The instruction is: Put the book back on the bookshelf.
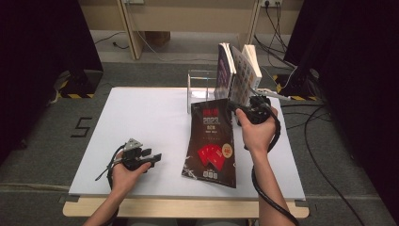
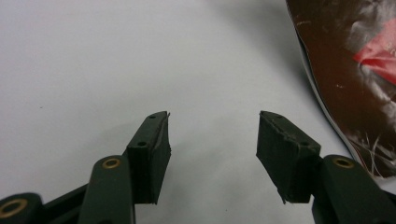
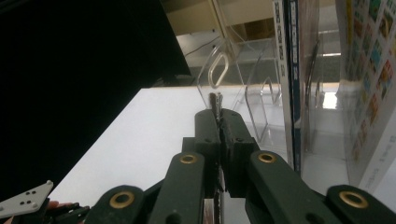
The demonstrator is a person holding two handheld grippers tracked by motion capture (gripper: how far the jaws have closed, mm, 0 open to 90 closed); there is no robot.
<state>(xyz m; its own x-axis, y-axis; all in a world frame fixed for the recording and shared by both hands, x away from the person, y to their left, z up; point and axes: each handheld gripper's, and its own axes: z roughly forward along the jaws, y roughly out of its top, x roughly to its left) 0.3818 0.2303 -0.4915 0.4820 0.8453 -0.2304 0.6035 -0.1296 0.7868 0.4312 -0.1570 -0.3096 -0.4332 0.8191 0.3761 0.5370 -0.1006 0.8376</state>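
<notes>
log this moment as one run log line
left gripper: open, resting on table | right gripper: shut on dark book, far edge lifted | rack: two books upright

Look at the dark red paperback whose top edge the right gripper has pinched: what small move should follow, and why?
Probably lift a little more and tip the dark red paperback upright toward the clear acrylic book rack. The right gripper is shut on its top edge, its lower end rests on the white table, two upright books already stand in the rack, and the left gripper rests open, apart.
</notes>
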